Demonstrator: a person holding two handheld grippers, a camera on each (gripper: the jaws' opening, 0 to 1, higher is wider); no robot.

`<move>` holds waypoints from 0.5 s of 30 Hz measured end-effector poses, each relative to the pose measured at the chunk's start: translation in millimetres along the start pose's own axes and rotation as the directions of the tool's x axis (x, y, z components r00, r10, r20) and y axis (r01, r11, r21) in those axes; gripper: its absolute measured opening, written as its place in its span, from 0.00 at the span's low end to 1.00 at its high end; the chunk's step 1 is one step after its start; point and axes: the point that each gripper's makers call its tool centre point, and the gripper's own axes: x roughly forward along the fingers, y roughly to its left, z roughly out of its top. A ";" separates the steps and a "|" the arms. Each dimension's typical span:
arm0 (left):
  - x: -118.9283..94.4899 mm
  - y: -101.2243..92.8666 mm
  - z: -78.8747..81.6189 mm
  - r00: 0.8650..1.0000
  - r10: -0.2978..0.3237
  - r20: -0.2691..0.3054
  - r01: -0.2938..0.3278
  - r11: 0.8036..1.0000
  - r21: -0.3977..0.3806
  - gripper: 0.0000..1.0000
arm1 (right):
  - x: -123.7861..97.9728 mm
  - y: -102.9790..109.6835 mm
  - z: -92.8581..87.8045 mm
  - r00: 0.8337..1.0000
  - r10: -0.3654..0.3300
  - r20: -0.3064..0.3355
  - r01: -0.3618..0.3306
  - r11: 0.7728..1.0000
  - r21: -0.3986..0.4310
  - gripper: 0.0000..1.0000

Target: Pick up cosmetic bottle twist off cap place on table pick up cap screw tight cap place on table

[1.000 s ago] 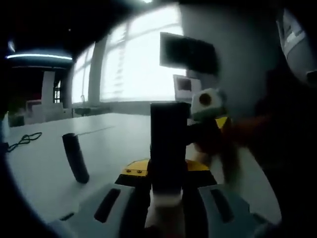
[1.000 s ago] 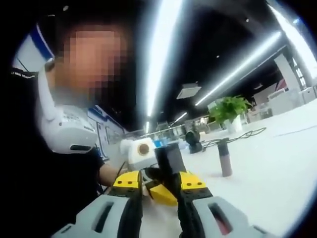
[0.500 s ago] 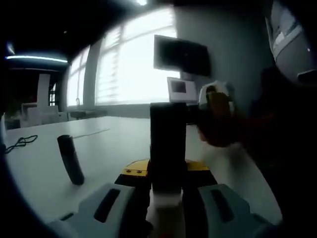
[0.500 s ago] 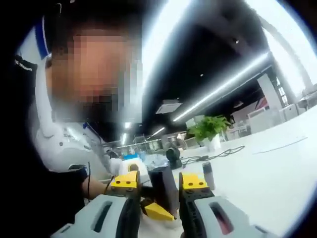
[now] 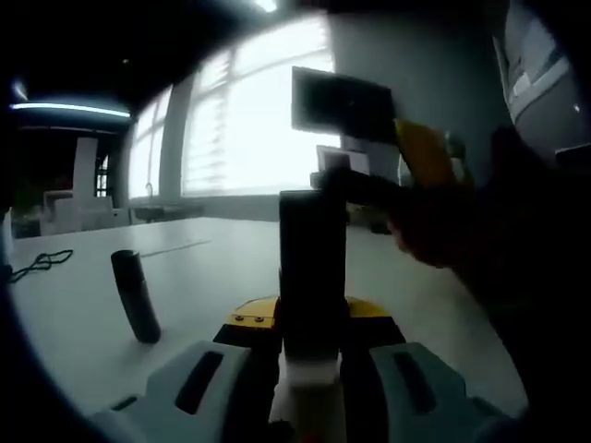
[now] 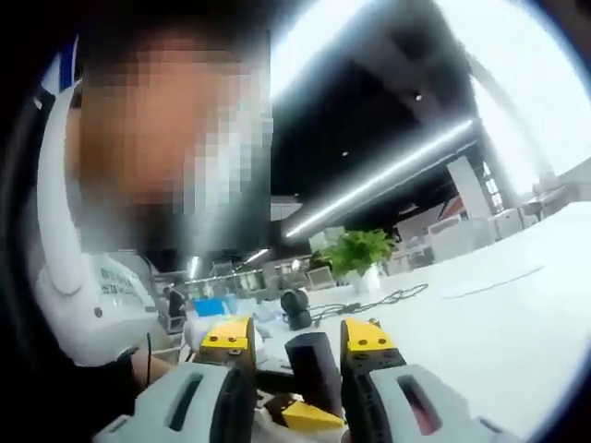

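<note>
A dark cosmetic bottle (image 5: 314,263) with a pale base stands upright between the jaws of my left gripper (image 5: 312,323), which is shut on it. My right gripper (image 5: 420,161) comes in blurred from the upper right, level with the bottle's top. In the right gripper view the bottle's dark cap (image 6: 312,362) sits between the yellow-tipped jaws of my right gripper (image 6: 297,340), against the right finger, with a gap to the left one. The left gripper's yellow tip (image 6: 305,415) shows below it.
A second dark cylinder (image 5: 136,295) stands on the white table (image 5: 212,268), left of the held bottle. A black cable (image 5: 37,263) lies at the far left. A person (image 6: 92,305) in a white top is close behind the grippers. A potted plant (image 6: 355,254) stands further back.
My right gripper has risen and tilted upward beside the bottle's top, so its view has swung toward the ceiling. The left gripper holds the bottle as before.
</note>
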 end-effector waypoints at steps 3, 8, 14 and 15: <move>0.4 0.5 -0.1 1.000 -0.001 0.001 0.001 1.000 0.003 0.14 | 0.3 -4.3 1.3 0.999 -0.043 -0.013 0.042 0.998 -0.047 0.30; 0.9 2.4 -0.2 1.000 0.001 0.003 -0.001 1.000 -0.006 0.14 | 6.4 -8.3 -2.7 0.988 -0.134 -0.074 0.122 0.981 -0.152 0.30; -0.7 5.0 -0.6 1.000 0.016 0.001 -0.016 1.000 -0.009 0.14 | 25.2 5.6 -10.9 0.973 -0.211 -0.090 0.185 0.954 -0.236 0.34; -0.6 5.2 -0.7 1.000 0.018 0.000 -0.018 1.000 -0.009 0.14 | 27.5 3.6 -15.1 0.965 -0.242 -0.101 0.206 0.937 -0.281 0.34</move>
